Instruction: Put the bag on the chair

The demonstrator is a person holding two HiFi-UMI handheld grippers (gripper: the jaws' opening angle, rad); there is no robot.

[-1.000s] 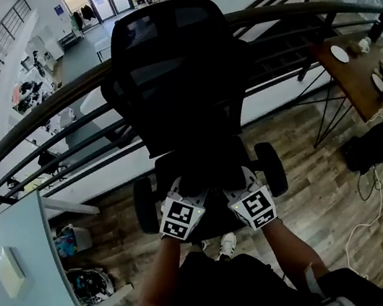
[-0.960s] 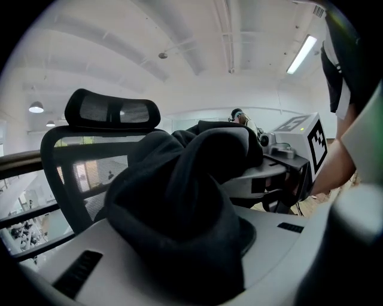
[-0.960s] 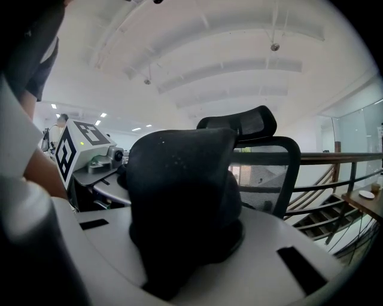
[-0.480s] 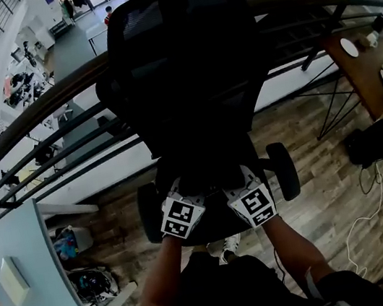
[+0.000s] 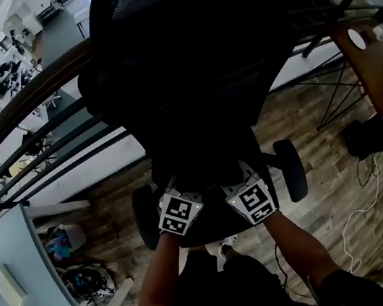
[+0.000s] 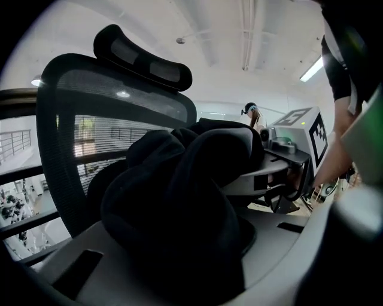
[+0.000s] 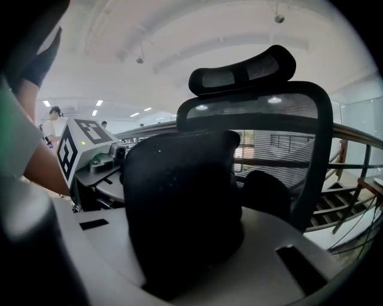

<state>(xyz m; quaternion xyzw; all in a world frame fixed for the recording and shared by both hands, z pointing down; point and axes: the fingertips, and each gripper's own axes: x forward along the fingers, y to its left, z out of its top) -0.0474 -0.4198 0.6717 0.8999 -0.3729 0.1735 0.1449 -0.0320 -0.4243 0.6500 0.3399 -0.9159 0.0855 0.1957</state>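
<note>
Currently left gripper point(image 5: 185, 186) and right gripper point(image 5: 234, 178) (two total) both clamp one black bag point(image 7: 179, 203), at one mesh chair point(image 5: 181, 55).

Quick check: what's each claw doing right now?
Left claw: closed, holding the black bag.
Right claw: closed, holding the black bag too.

The bag point(image 6: 173, 203) is plain black; the chair point(image 7: 281, 113) is black with a mesh back; the floor point(image 5: 325, 162) is brown planks.
</note>
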